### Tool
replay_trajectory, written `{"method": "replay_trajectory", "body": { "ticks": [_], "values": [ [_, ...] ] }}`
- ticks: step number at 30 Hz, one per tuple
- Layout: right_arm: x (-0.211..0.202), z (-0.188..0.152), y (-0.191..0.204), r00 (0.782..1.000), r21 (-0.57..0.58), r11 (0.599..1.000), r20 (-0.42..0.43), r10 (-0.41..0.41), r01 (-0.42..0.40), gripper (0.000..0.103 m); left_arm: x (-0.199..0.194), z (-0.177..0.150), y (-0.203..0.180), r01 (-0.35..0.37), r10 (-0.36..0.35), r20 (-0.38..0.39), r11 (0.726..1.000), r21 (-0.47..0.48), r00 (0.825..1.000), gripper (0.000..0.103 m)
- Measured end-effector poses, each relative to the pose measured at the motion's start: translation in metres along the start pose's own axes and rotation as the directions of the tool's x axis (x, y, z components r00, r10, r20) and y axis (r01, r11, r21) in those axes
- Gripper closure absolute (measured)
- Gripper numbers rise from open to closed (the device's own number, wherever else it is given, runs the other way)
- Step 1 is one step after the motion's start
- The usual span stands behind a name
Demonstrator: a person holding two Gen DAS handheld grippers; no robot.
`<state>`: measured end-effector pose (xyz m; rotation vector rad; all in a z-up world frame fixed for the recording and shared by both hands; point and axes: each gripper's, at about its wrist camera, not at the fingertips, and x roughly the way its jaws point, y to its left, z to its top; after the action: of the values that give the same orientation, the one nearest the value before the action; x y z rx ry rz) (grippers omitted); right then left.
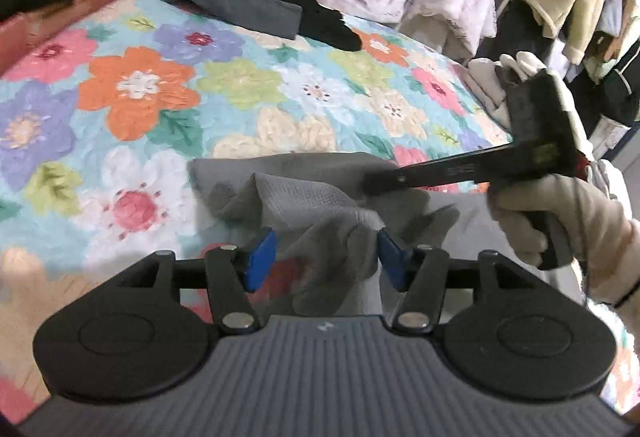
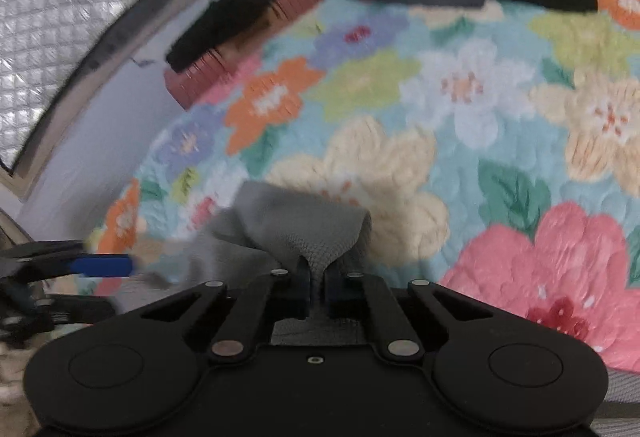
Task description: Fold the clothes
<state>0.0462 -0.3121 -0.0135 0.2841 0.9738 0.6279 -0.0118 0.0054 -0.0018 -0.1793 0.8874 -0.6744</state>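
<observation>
The left gripper stands with its blue pads well apart, nothing pressed between them. A bunched fold of the light grey waffle-knit garment rises into the gap and lies close to the right-hand pad, but neither pad squeezes it. The rest of that garment spreads just ahead of the fingers and off to their right, over the floral quilt that covers the bed.

The right gripper is clamped on the same garment: its dark pads have drawn almost together with a thin pleat of grey weave caught between them, and the cloth humps up directly in front of the fingertips. Seen from the left wrist, this gripper reaches in from the right, held by a white-gloved hand, its tips buried in the grey fabric ahead of the left tool.

Far beyond both tools, near the head of the bed, lie a dark grey garment and a black one touching it. A red cushion sits far ahead to the left.
</observation>
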Motion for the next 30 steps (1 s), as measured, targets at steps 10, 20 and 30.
{"method": "replay_trajectory", "body": {
  "ticks": [10,20,30],
  "values": [
    [-0.032,0.034,-0.003,0.995,-0.025,1.0,0.095,-0.005,0.007,0.095,0.086,0.033,-0.004,-0.024,0.025,-0.061,1.0,0.015,0.998,0.097],
    [-0.059,0.109,-0.016,0.939,-0.045,0.985,0.313,-0.145,0.167,0.094,0.112,0.128,-0.049,-0.319,0.254,0.211,0.867,0.382,0.944,0.091],
    [-0.097,0.049,-0.115,0.943,0.235,0.948,0.203,-0.264,0.215,0.076,0.212,0.094,-0.035,-0.43,0.466,0.057,0.756,0.494,0.883,0.074]
  ]
}}
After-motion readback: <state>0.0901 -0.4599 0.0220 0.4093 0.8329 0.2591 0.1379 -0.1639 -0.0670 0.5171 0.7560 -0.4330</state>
